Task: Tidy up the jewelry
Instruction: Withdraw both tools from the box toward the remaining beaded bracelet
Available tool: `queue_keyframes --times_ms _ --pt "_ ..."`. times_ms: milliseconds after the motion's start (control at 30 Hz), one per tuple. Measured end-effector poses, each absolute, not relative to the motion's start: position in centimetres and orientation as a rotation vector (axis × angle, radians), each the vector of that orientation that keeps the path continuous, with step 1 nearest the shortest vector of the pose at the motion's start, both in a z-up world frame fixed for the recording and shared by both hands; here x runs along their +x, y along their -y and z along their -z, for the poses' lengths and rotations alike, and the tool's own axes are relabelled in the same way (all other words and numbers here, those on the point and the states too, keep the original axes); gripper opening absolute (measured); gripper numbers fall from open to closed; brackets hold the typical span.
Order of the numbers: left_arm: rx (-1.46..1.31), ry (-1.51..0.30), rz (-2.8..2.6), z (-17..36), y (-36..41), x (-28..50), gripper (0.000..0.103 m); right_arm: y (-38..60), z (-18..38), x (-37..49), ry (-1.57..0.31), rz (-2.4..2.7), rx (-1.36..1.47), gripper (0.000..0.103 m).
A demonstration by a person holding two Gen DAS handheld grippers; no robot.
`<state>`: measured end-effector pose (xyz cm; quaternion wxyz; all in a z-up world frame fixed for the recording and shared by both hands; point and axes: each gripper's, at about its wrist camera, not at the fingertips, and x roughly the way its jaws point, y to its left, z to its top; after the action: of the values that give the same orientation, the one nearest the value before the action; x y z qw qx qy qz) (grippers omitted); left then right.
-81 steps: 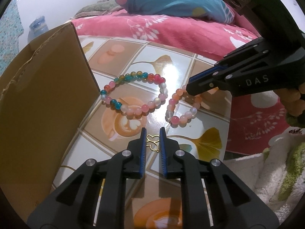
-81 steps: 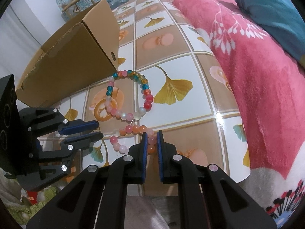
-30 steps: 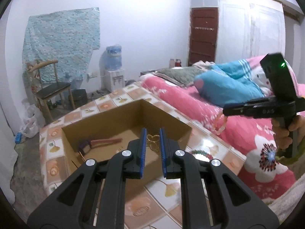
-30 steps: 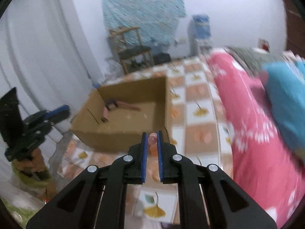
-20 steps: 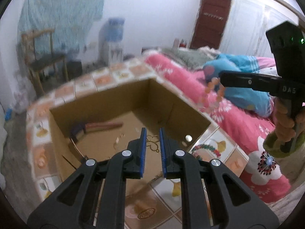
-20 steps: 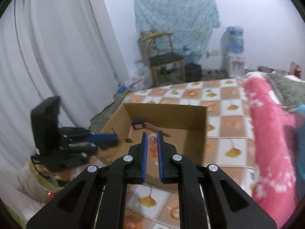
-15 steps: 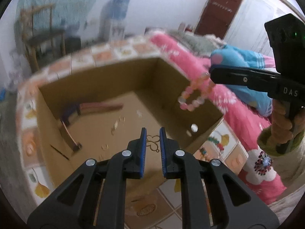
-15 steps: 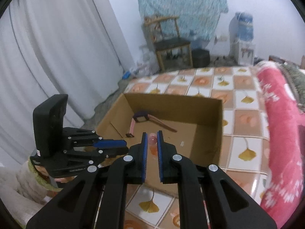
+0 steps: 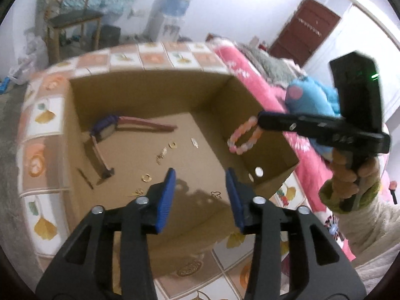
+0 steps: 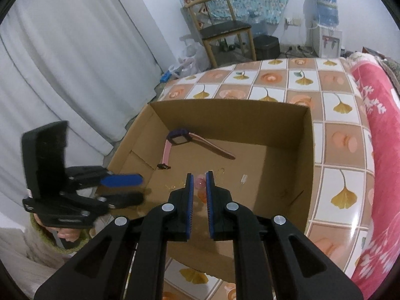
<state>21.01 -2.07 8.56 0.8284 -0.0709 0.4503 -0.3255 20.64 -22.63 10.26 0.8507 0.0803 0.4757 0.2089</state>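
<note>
My left gripper (image 9: 200, 175) hangs over the open cardboard box (image 9: 150, 73), and its jaws are opening with nothing between them. A small gold butterfly charm (image 9: 215, 194) shows on the box floor just below it. My right gripper (image 10: 198, 176) is shut on a pink bead bracelet (image 10: 200, 185) above the box (image 10: 225, 105). In the left wrist view that bracelet (image 9: 243, 138) dangles from the right gripper (image 9: 261, 122) inside the box's right wall. The left gripper (image 10: 141, 188) appears at the box's left edge in the right wrist view.
A pink-strapped watch (image 9: 107, 130) and several small gold pieces (image 9: 146, 177) lie in the box. A multicolour bead bracelet (image 9: 282, 192) rests on the tiled table (image 10: 345, 137) past the box corner. A pink-covered bed (image 10: 385, 150) borders the table. A chair (image 10: 222, 30) stands behind.
My left jaws have spread apart and the gold butterfly charm has left them for the box floor. Both grippers have sunk closer over the box, the bracelet still gripped.
</note>
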Motion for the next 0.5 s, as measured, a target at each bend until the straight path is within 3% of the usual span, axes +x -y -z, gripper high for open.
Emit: queue_keyframes --times_ms 233,500 --pt "-0.200 -0.808 0.596 -11.7 -1.6 17.5 0.068 21.1 -8.5 21.7 -1.096 -0.483 0.193 0.010" --pt "-0.174 -0.759 0.498 -12.3 -3.4 15.5 0.073 18.9 -7.7 23.0 -1.165 -0.550 0.230 0.010"
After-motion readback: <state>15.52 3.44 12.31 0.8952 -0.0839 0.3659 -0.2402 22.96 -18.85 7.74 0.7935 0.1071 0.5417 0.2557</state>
